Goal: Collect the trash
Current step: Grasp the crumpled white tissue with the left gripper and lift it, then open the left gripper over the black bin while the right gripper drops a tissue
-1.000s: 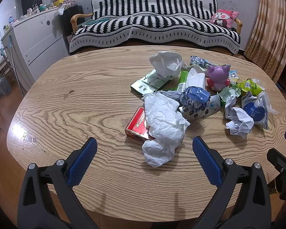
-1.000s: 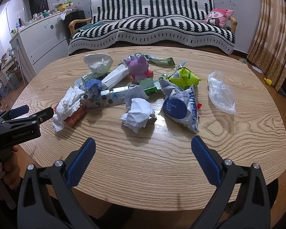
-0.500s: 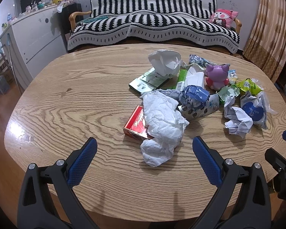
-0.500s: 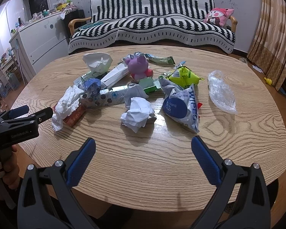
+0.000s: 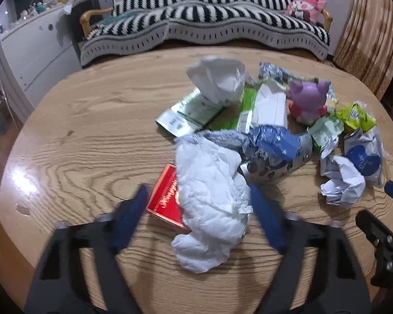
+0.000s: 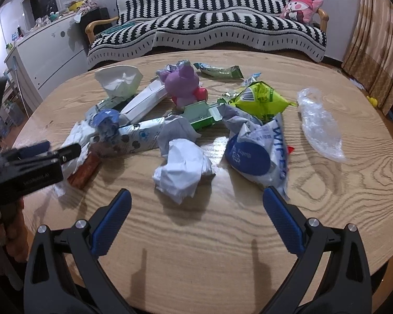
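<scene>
A heap of trash lies on the wooden table (image 5: 91, 120). My left gripper (image 5: 199, 217) is open, its blue fingers on either side of a large crumpled white paper (image 5: 209, 196) that lies over a red box (image 5: 167, 198). My right gripper (image 6: 196, 214) is open and empty, just in front of a smaller crumpled paper ball (image 6: 183, 170) and left of a blue-and-white wipes pack (image 6: 259, 154). The left gripper shows at the left edge of the right wrist view (image 6: 34, 162). The paper ball (image 5: 340, 180) and wipes pack (image 5: 364, 157) also show in the left wrist view.
Further back lie a white tissue wad (image 5: 217, 78), a purple plush toy (image 5: 306, 96), a green snack bag (image 6: 259, 99), a silver-blue wrapper (image 5: 269, 151) and a clear plastic bag (image 6: 319, 125). A striped sofa (image 5: 204, 18) stands behind the table, a white cabinet (image 5: 31, 52) at left.
My left gripper has moved forward over the table, so its open fingers now flank the large crumpled paper. My right gripper has moved slightly closer to the paper ball.
</scene>
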Action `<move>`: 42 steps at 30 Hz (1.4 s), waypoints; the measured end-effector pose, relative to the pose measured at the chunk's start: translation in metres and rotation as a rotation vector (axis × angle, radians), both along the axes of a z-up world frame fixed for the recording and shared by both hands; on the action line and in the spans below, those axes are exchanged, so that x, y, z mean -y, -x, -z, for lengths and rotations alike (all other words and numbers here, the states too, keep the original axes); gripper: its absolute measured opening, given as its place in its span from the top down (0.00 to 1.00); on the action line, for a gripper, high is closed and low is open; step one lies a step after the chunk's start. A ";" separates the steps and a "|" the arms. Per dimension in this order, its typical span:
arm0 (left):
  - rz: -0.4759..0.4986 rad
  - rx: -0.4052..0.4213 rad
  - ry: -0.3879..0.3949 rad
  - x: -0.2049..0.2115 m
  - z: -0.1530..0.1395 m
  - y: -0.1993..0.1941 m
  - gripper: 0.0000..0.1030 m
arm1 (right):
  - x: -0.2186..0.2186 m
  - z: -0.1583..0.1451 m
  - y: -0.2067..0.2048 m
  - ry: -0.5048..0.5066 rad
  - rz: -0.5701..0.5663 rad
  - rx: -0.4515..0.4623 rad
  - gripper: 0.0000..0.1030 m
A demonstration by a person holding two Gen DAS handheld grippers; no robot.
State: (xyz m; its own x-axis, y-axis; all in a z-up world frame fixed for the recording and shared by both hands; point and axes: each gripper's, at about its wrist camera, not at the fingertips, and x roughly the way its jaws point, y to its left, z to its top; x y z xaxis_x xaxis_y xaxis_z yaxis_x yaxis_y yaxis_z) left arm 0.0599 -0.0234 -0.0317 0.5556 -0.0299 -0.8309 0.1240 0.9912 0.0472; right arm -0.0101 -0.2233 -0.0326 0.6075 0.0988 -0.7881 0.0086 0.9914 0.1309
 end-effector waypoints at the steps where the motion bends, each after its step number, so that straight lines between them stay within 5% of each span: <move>1: 0.004 -0.014 0.009 -0.001 0.002 -0.002 0.60 | 0.000 0.002 -0.004 -0.008 0.003 -0.004 0.06; 2: 0.004 -0.020 0.025 -0.003 0.003 -0.002 0.73 | 0.000 0.005 -0.009 -0.019 0.004 -0.011 0.06; 7: -0.020 0.040 0.053 -0.012 -0.010 0.004 0.79 | -0.004 0.012 -0.024 -0.026 0.014 -0.024 0.12; 9: -0.033 0.055 0.065 -0.015 -0.016 0.008 0.79 | -0.006 0.017 -0.029 -0.027 0.016 -0.039 0.26; 10: -0.040 0.058 0.071 -0.017 -0.018 0.010 0.79 | -0.005 0.019 -0.031 -0.034 0.018 -0.046 0.53; 12: -0.044 0.061 0.085 -0.019 -0.022 0.013 0.79 | -0.001 0.021 -0.032 -0.081 0.014 -0.063 0.69; 23: 0.035 0.131 0.123 0.024 -0.051 0.036 0.79 | 0.065 -0.043 0.038 -0.098 0.059 0.113 0.70; 31: 0.356 0.161 0.161 0.173 -0.069 0.085 0.79 | 0.219 -0.053 0.133 0.015 0.411 0.143 0.70; 36: 0.586 0.128 0.198 0.289 -0.061 0.134 0.79 | 0.332 -0.033 0.206 0.006 0.676 0.096 0.70; 42: 0.843 0.037 0.243 0.423 -0.030 0.205 0.79 | 0.413 0.015 0.286 -0.023 0.868 0.011 0.70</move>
